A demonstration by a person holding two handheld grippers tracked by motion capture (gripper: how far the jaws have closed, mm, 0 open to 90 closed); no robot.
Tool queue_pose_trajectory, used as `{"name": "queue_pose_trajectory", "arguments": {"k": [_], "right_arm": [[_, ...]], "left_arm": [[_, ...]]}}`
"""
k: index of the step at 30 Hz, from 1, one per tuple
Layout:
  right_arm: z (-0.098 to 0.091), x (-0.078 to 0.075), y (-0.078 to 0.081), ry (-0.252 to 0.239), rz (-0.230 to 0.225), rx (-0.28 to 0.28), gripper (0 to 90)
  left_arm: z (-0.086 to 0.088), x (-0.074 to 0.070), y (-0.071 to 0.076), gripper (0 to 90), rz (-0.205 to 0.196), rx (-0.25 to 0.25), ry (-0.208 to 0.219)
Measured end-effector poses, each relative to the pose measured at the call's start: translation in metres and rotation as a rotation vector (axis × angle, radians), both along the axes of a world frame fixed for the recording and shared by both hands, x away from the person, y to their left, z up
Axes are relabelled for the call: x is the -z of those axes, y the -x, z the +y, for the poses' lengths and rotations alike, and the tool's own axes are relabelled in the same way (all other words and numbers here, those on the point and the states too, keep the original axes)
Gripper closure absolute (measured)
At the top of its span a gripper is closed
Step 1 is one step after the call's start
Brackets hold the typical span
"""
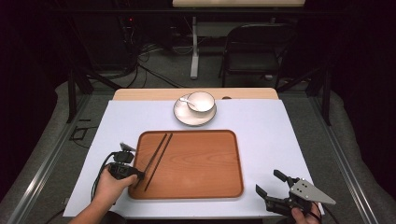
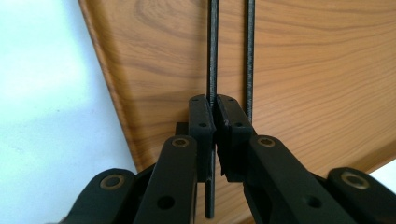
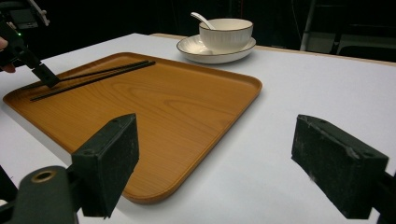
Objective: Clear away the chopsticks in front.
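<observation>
In the high view, nearest us, our right gripper [image 1: 271, 183] hangs spread over the white table cover [image 1: 280, 135], just off the near right corner of the wooden tray [image 1: 205, 163]. Our left gripper [image 1: 137, 176] sits at the tray's near left corner, its tips on the near ends of the two black chopsticks [image 1: 158, 154], which lie side by side and slant away toward the far edge. Beyond the tray stands a bowl [image 1: 201, 100] with a spoon [image 1: 187, 101] on a saucer [image 1: 194, 117].

In the left gripper view, the jaws are pressed together on the left chopstick [image 2: 212, 56] near its end; the right chopstick [image 2: 251, 56] lies just beside the jaws, apart from them. We judge that we are at the grasp of one stick, and the next move calls for a steady hold without nudging its neighbour.

In the right gripper view, the wide-apart jaws hold nothing, well apart from the chopsticks at the tray's far left.
</observation>
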State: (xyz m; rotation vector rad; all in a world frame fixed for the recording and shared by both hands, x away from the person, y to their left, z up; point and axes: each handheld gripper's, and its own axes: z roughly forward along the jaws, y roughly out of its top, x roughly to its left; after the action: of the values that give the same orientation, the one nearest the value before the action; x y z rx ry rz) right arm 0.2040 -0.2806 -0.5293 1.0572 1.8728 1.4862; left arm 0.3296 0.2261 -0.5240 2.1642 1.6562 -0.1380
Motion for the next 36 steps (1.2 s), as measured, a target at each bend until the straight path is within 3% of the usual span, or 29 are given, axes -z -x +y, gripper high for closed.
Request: {"name": "queue_pose_trajectory", "arguments": {"k": [5, 8, 11, 20, 25, 31, 36], "right_arm": [[0.000, 0.000, 0.000, 0.000, 0.000, 0.000, 14.4], [0.000, 0.000, 0.000, 0.000, 0.000, 0.000, 14.4], [0.000, 0.000, 0.000, 0.000, 0.001, 0.001, 14.4], [0.001, 0.000, 0.000, -0.005, 0.004, 0.002, 14.4], [0.001, 0.000, 0.000, -0.005, 0.008, 0.001, 14.4], [0.001, 0.000, 0.000, -0.004, 0.011, 0.003, 14.4], [0.001, 0.001, -0.001, 0.003, 0.010, 0.005, 14.4]], "left_arm": [[0.002, -0.003, 0.002, 81.2, -0.019, -0.014, 0.011], [0.004, -0.009, 0.004, 77.5, -0.059, -0.010, -0.003], [0.006, -0.016, 0.008, 72.3, -0.118, -0.010, 0.002], [0.012, -0.024, 0.024, 50.6, -0.319, -0.012, 0.097], [0.018, -0.023, 0.037, 46.6, -0.440, -0.038, 0.141], [0.031, -0.017, 0.053, 46.3, -0.509, -0.079, 0.175], [0.041, -0.008, 0.061, 44.0, -0.527, -0.119, 0.200]]}}
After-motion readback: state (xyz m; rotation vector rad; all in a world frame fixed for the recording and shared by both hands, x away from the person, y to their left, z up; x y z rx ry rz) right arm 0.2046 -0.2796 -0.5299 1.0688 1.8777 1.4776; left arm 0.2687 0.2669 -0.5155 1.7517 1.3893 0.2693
